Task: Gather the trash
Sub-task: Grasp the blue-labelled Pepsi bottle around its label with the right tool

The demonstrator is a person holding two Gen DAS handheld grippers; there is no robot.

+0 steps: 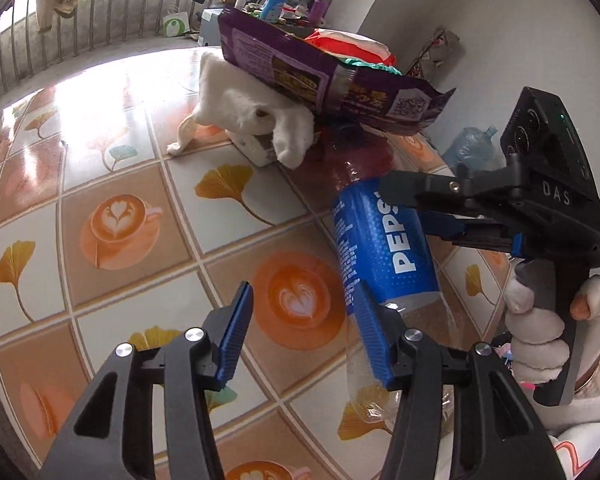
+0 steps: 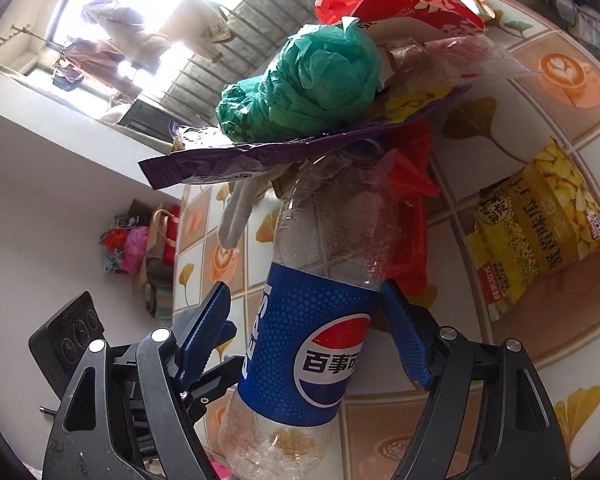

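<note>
Right claw (image 2: 304,344) is clamped on the Pepsi bottle (image 2: 306,344) – likely freeing it from the trash pile (image 2: 300,92); left claw (image 1: 300,332) stands apart, empty.

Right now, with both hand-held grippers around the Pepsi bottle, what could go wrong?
1. The Pepsi bottle has its neck under the purple wrapper, which carries the green bag; pulling may topple that pile.
2. The right hand-held gripper straddles the label, contact unclear; it could slip.
3. The left hand-held gripper sits beside the bottle and may knock it.
</note>
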